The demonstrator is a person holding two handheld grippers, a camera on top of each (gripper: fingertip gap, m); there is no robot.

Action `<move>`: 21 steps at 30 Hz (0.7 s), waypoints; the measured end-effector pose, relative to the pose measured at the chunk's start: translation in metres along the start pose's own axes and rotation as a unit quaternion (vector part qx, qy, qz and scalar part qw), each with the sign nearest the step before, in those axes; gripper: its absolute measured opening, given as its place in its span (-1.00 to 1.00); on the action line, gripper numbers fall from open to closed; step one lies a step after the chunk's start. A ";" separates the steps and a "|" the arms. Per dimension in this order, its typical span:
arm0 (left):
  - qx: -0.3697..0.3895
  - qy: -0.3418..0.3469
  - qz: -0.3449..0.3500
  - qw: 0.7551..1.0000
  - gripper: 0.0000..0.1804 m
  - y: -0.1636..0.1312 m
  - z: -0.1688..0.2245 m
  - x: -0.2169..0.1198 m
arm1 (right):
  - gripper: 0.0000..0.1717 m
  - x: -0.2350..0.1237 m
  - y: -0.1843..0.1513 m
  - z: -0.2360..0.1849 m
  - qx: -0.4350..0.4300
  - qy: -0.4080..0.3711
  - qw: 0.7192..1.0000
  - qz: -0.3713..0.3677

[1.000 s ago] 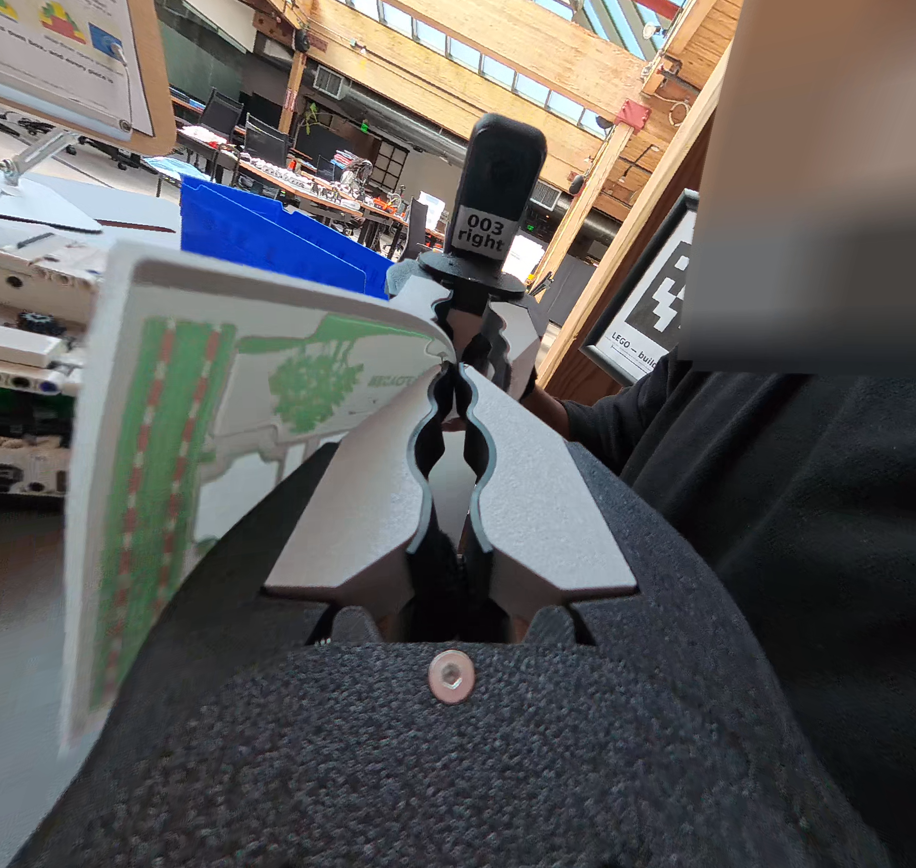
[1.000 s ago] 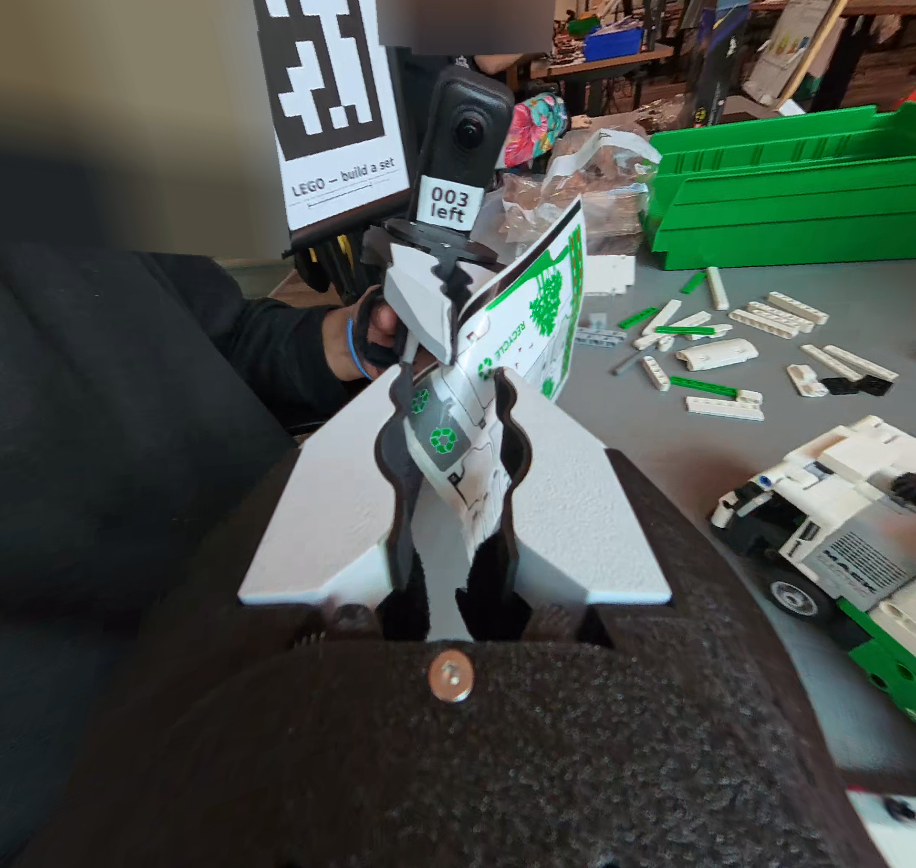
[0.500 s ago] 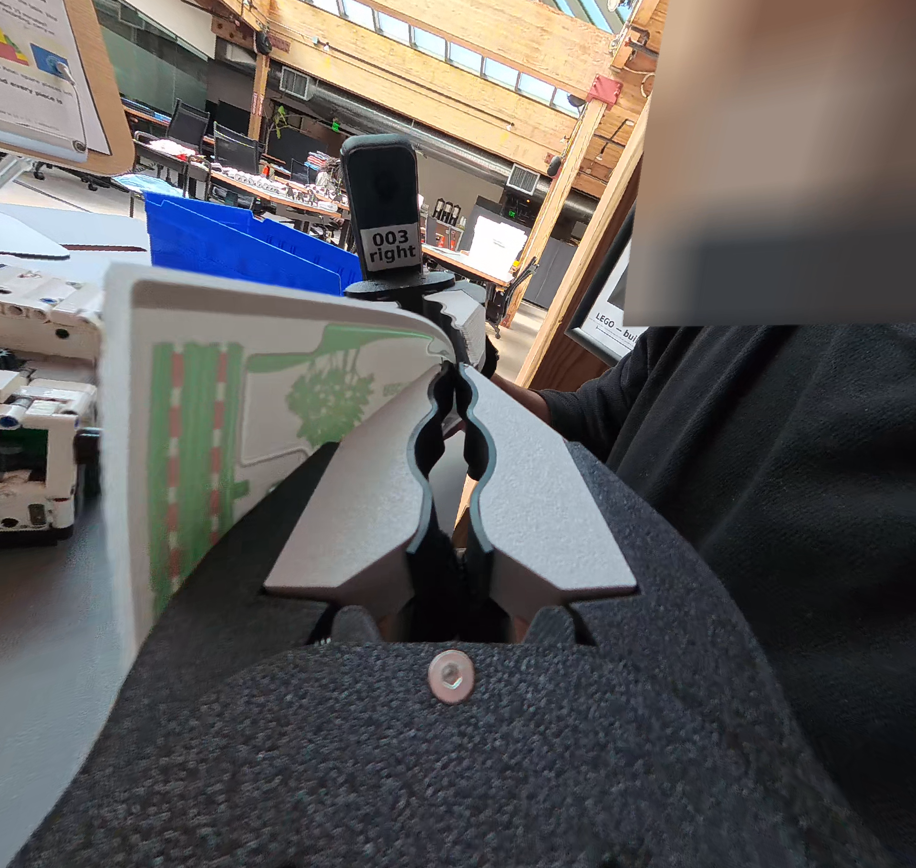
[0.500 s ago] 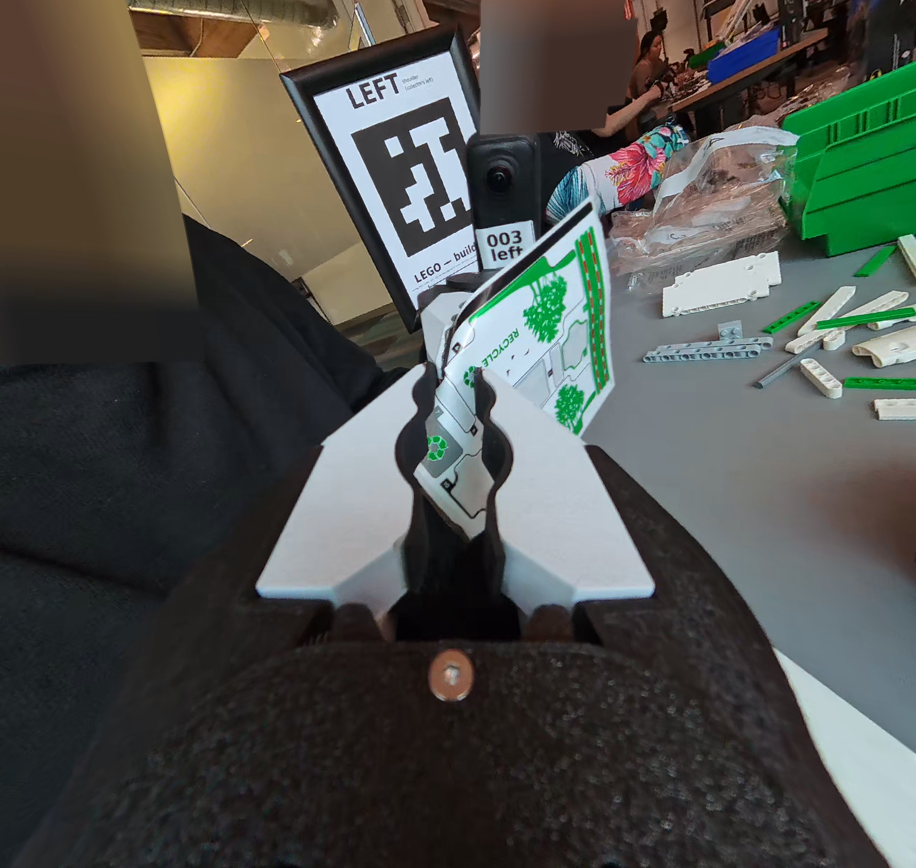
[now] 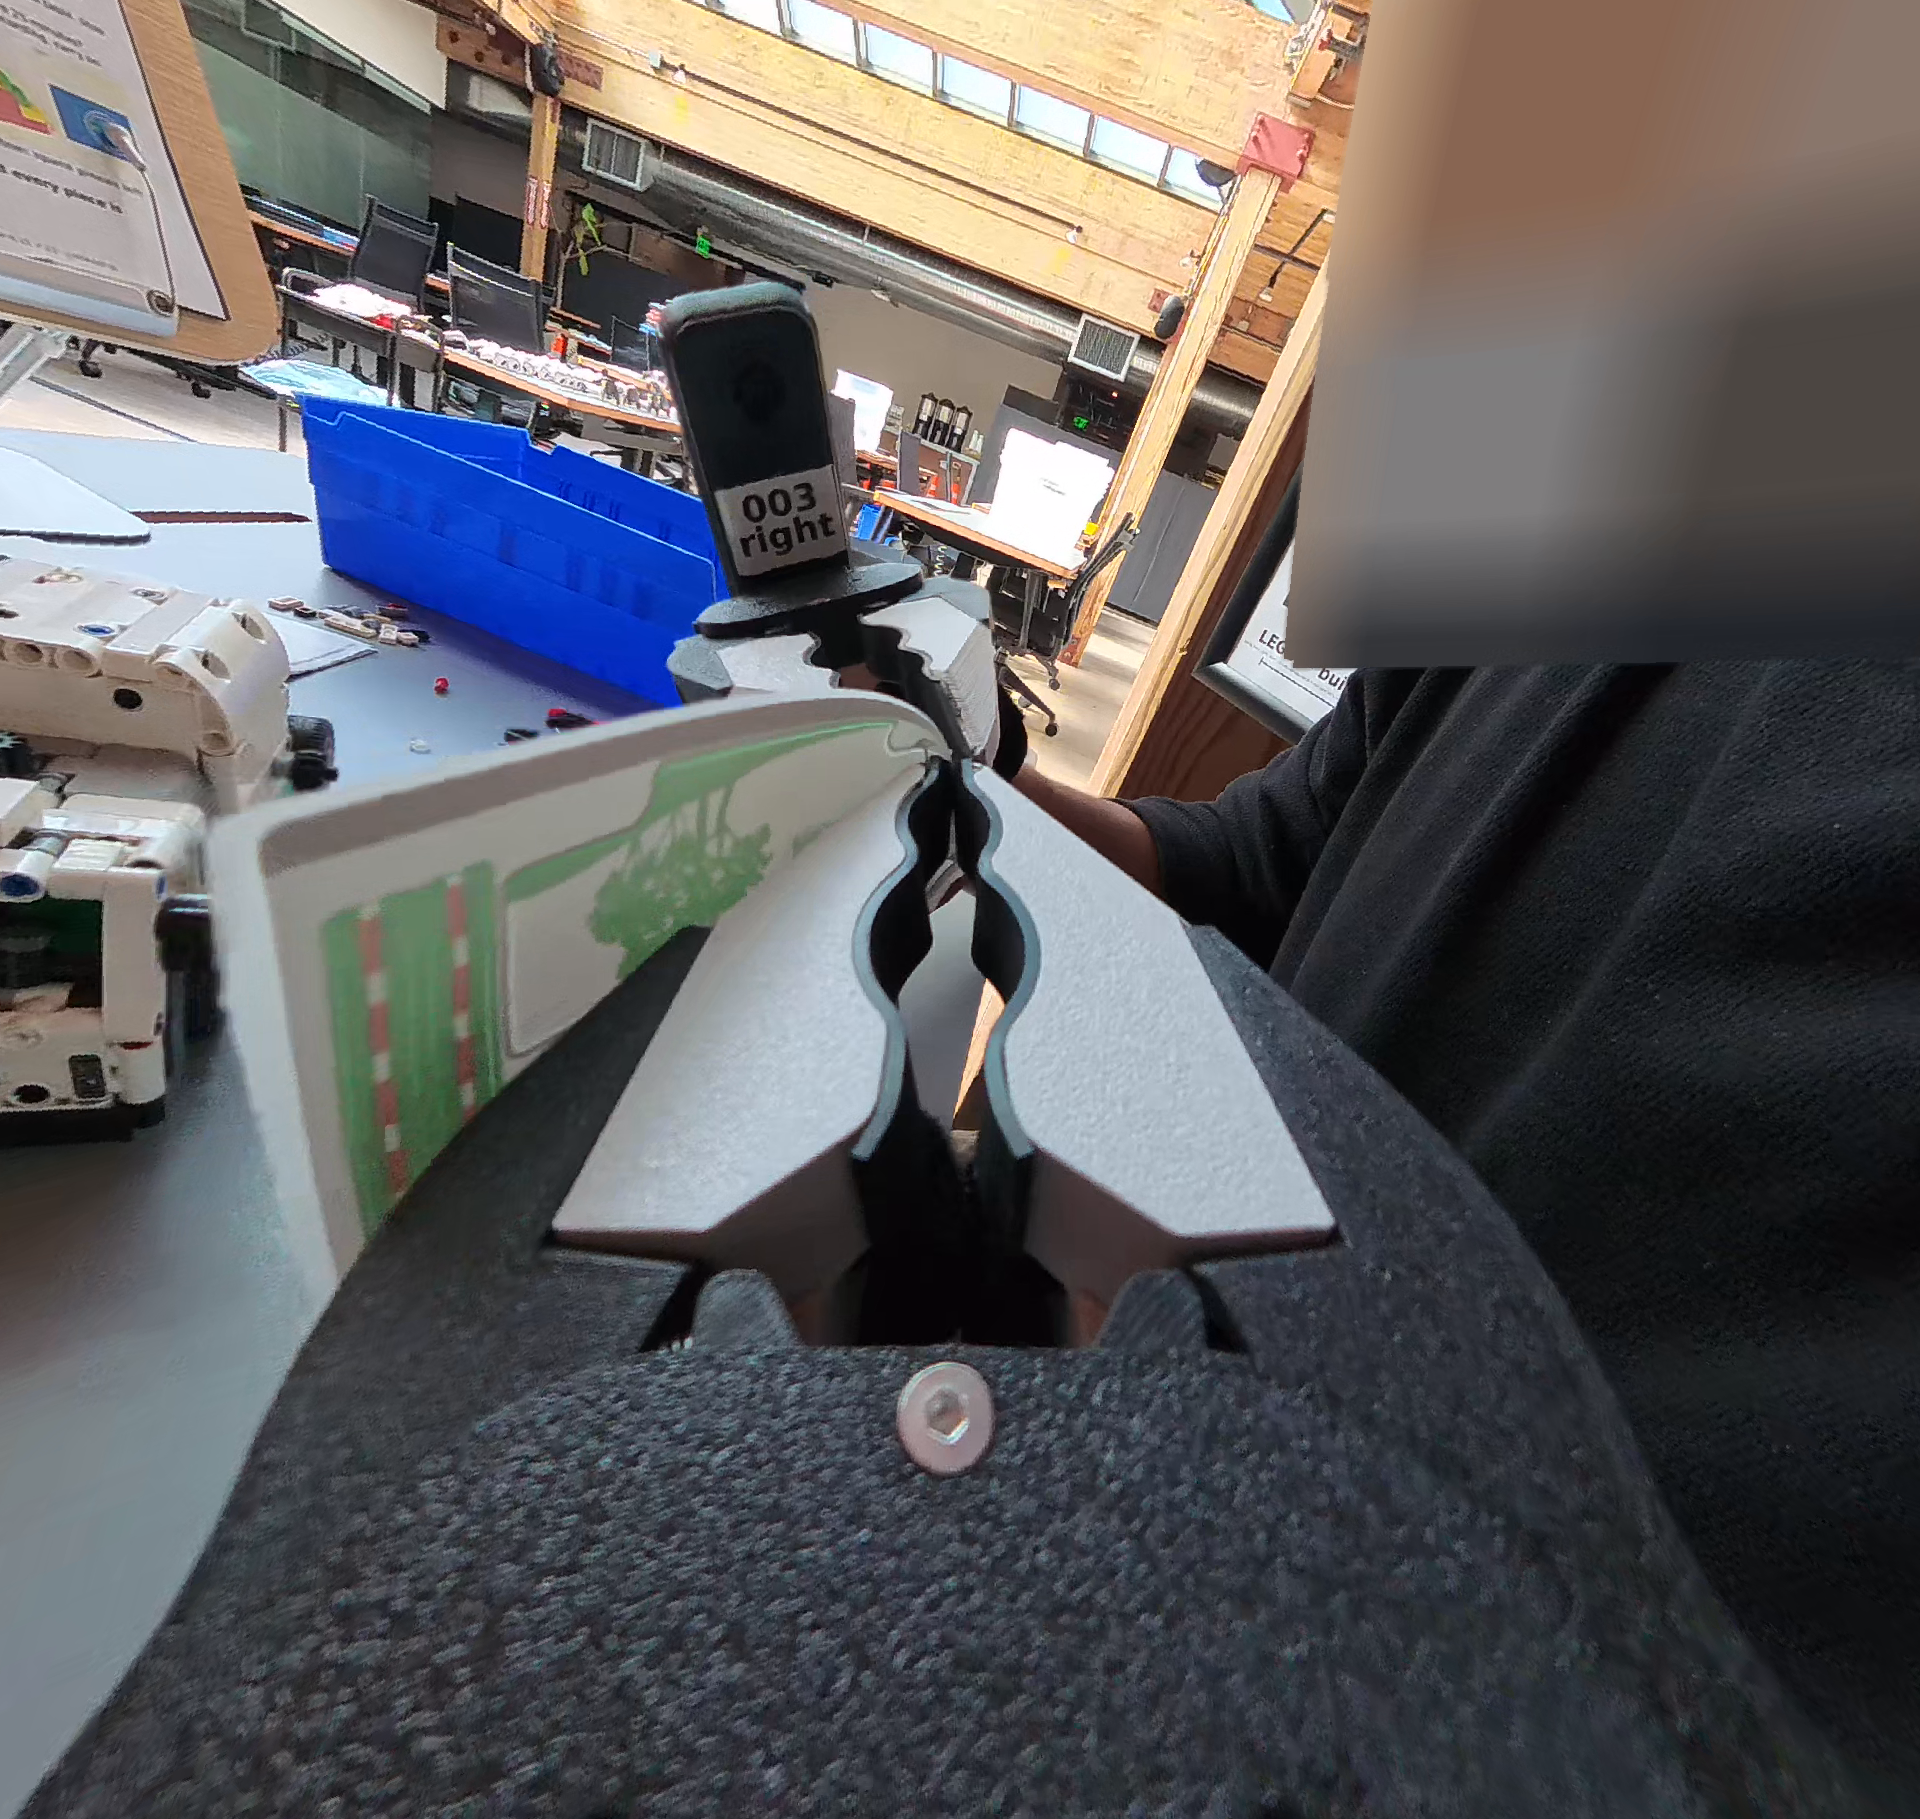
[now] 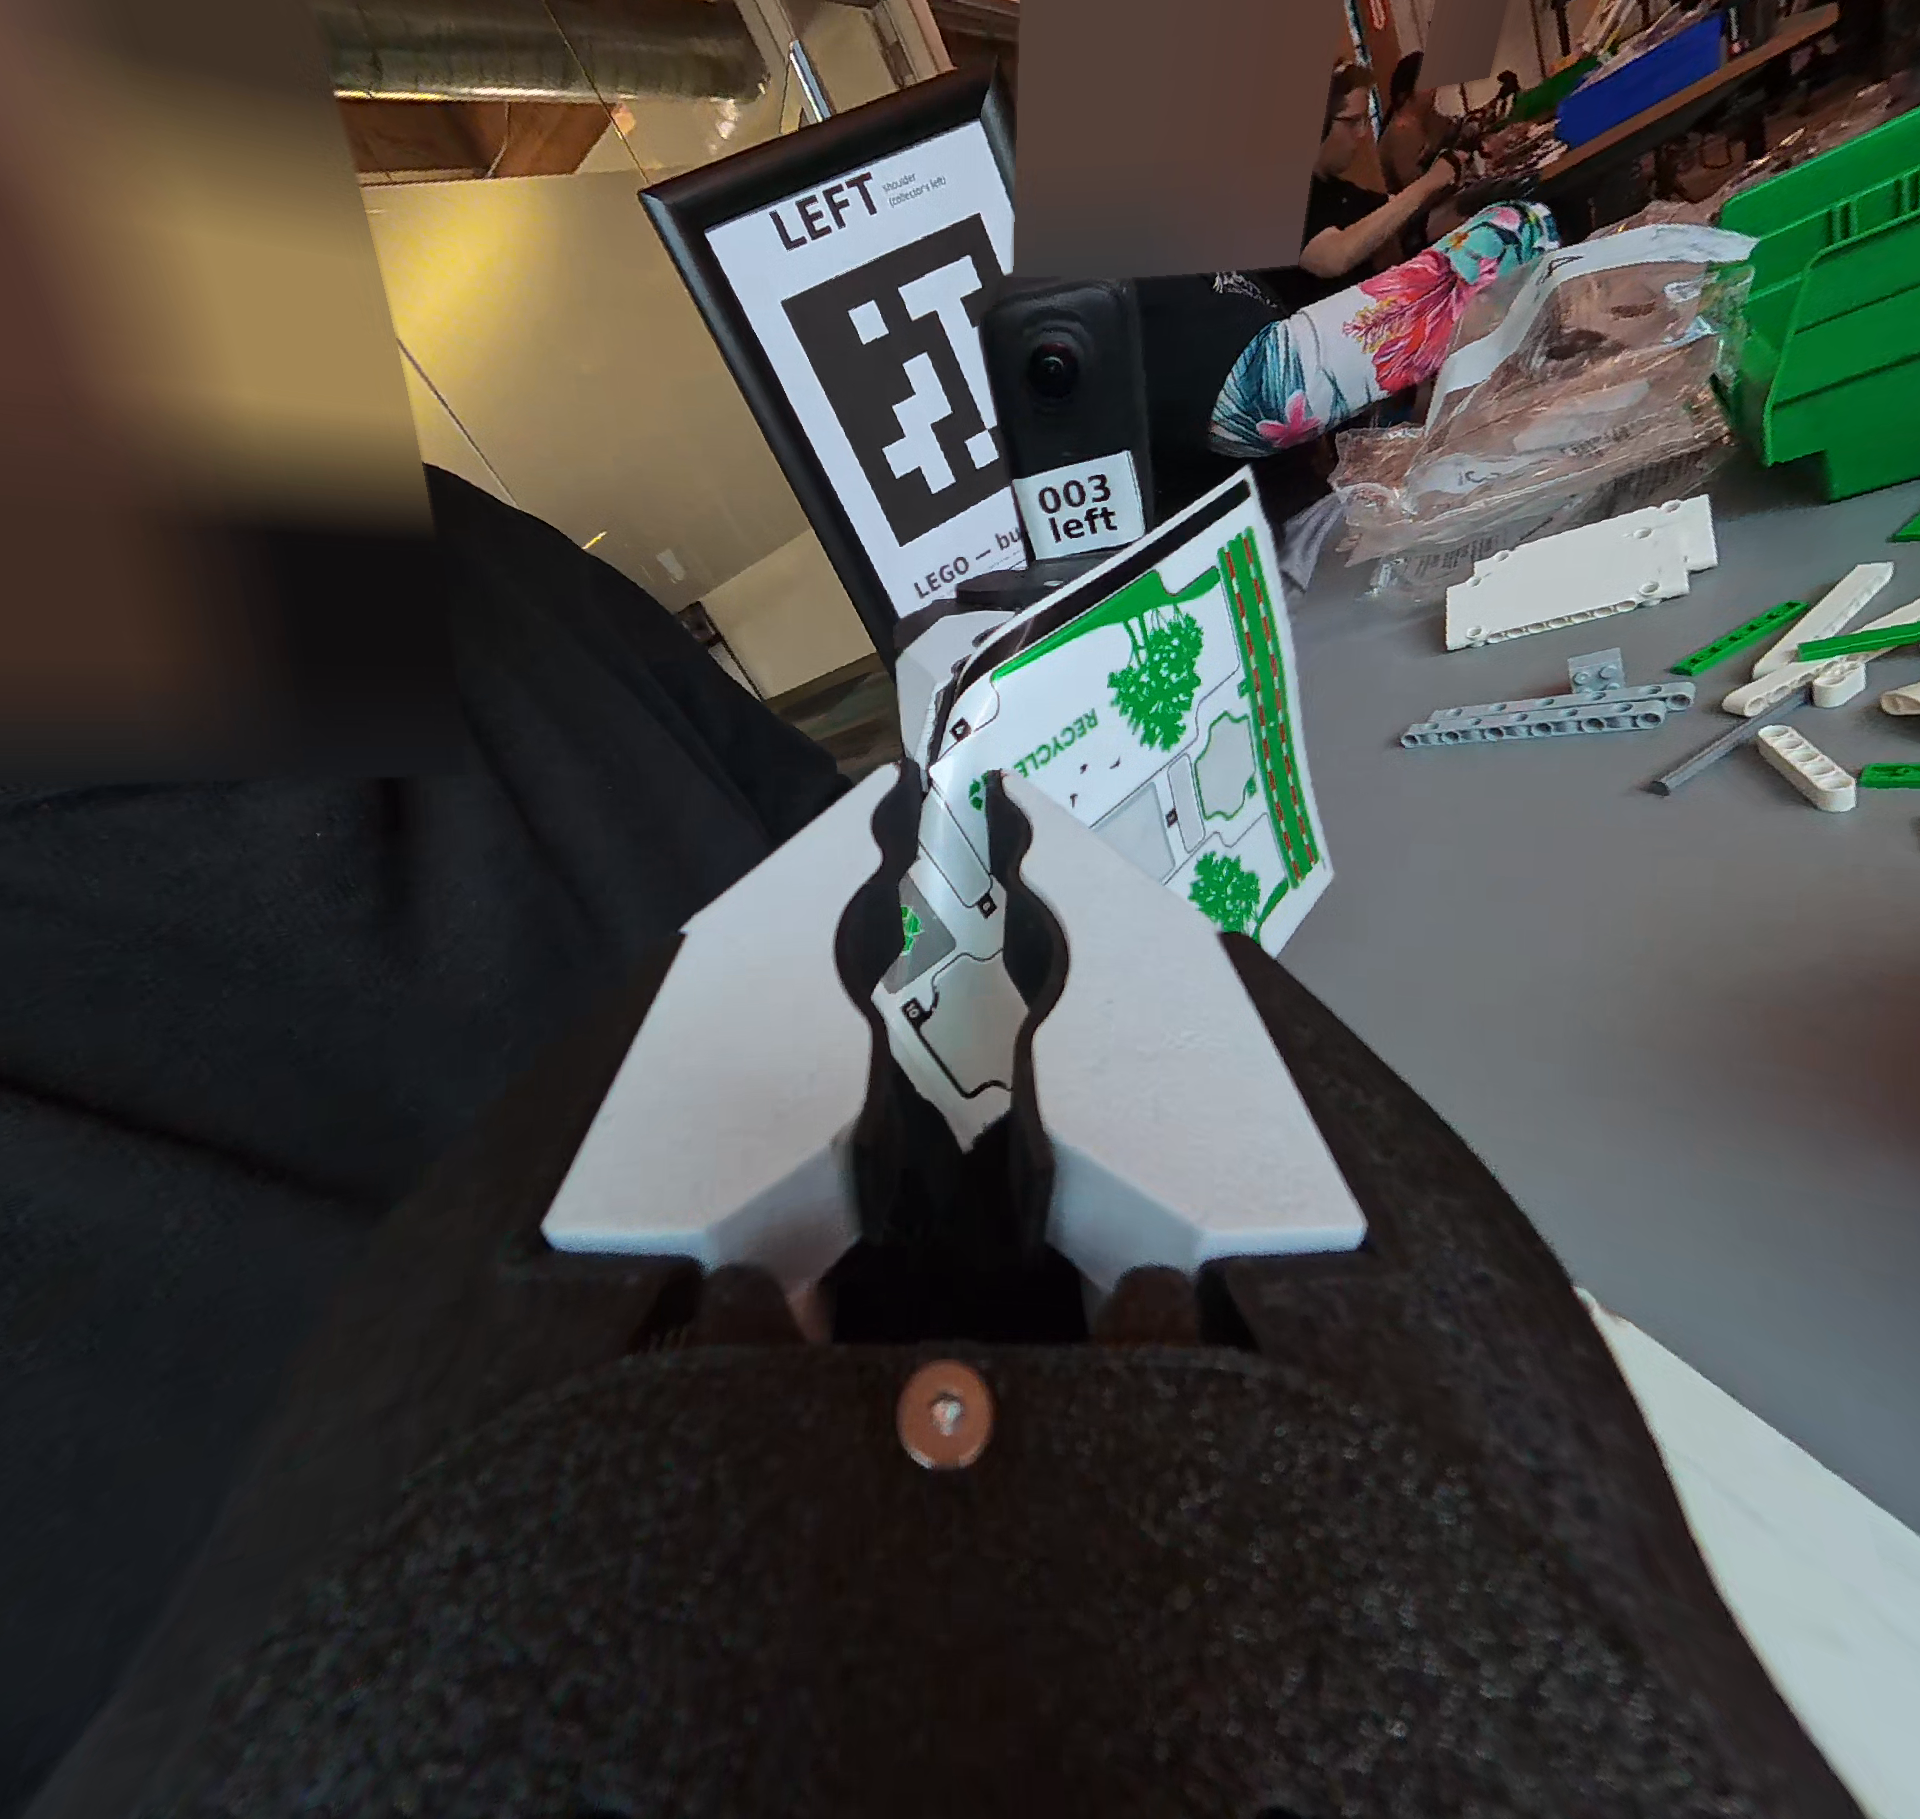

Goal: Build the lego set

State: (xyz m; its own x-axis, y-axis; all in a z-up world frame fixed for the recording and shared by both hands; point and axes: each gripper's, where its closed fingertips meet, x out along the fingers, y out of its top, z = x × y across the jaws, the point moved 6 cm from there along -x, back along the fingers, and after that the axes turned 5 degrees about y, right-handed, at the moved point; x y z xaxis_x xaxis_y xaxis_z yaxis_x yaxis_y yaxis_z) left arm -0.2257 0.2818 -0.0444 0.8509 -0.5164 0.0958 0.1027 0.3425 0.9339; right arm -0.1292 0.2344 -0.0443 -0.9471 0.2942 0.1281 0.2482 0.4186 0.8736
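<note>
Grey desk [image 6: 1558, 1042] carries everything. Largest items on it: a blue bin [image 5: 499, 522] at the back in the left wrist view, and a green bin [image 6: 1829, 356] at the far right in the right wrist view. A part-built white brick vehicle [image 5: 114, 834] stands at the left edge of the left wrist view, near the sheet's free end. A framed black-and-white marker sign [image 6: 883, 367] stands behind the left gripper; crumpled clear plastic bags [image 6: 1538, 419] lie in front of the green bin.

Sticker sheet [image 6: 1164, 730], white with green tree prints and red-and-green stripes, is held in the air above the desk between the two grippers, curved where it is gripped.

Left gripper [image 5: 943, 777]: jaws together at the tips, pinching one edge of the sheet; the sheet fans out to the left from there.

Right gripper [image 6: 954, 793]: jaws nearly together, with the sheet's near corner running down between them. The right fingertip touches the printed face; whether the left pad presses on it, cannot tell.

Small parts: white panels [image 6: 1569, 574], a grey studded beam [image 6: 1538, 715], loose white and green beams [image 6: 1808, 647] scattered on the desk to the right.
</note>
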 end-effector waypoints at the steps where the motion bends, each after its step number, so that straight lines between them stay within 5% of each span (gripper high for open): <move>1: 0.001 -0.003 -0.001 1.000 -1.00 0.000 0.001 0.000 | -0.88 0.000 0.000 0.000 0.004 0.006 1.000 0.002; 11: 0.010 -0.007 -0.008 1.000 -1.00 -0.001 0.004 0.001 | -1.00 -0.005 0.003 -0.001 0.000 0.009 1.000 0.014; 21: -0.001 0.001 -0.038 0.999 -1.00 -0.007 -0.002 -0.004 | -1.00 -0.017 0.011 0.004 -0.094 -0.122 0.987 -0.043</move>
State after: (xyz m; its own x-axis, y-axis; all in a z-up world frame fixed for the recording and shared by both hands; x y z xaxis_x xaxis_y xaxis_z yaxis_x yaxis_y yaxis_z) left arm -0.2286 0.2830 -0.0518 0.8419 -0.5391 0.0236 0.1679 0.3032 0.9380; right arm -0.1097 0.2372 -0.0387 -0.8802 0.4722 -0.0474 0.1047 0.2907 0.9511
